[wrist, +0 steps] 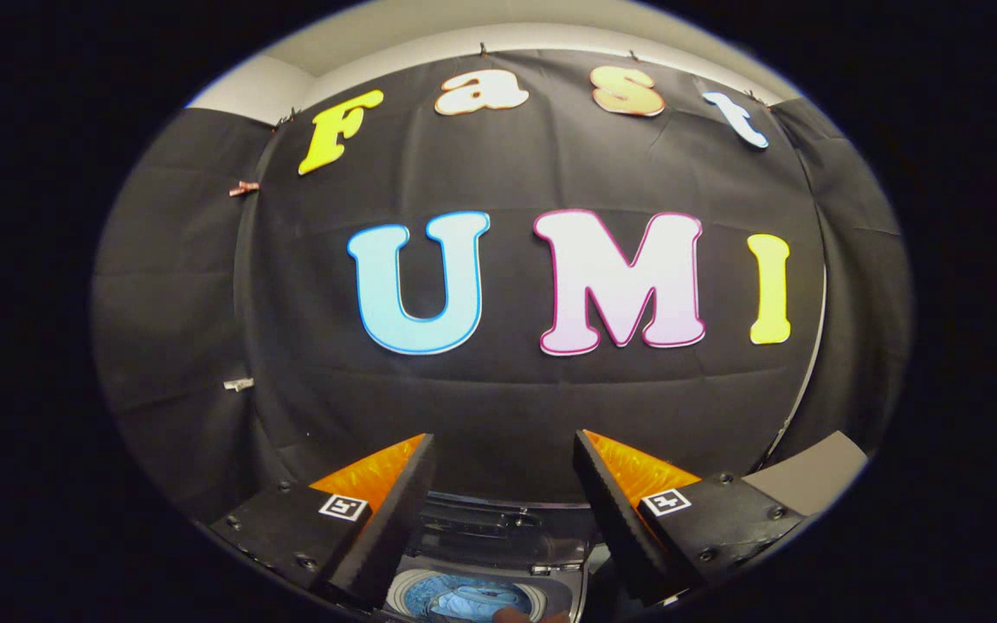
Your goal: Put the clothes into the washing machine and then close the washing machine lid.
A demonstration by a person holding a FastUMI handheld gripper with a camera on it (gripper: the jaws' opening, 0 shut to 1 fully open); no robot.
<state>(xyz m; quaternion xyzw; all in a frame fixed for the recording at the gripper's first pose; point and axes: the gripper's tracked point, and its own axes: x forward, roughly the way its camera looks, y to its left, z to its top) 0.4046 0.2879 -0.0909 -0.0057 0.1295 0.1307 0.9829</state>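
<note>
Claw wide and empty, raised above the open top-loading grey washing machine.
Blue crumpled clothes sit in the drum below the fingers; likely next: lower, find the lid, push it shut squarely.

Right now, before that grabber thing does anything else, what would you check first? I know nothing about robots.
1. Gripper free to move: ok. The fingers stand wide apart with nothing between them.
2. Clothes inside: ok. Blue clothes lie in the drum, low between the fingers.
3. Nothing hanging over the drum's rim: cannot tell. Part of the opening is hidden behind the fingers.
4. Washing machine lid shut: not ok. The drum is open to view, so closing the lid looks like the next step.
5. Where the lid is: cannot tell. The dark part beyond the drum may be the raised lid.
6. Small brownish thing near the drum: cannot tell what it is.
</note>
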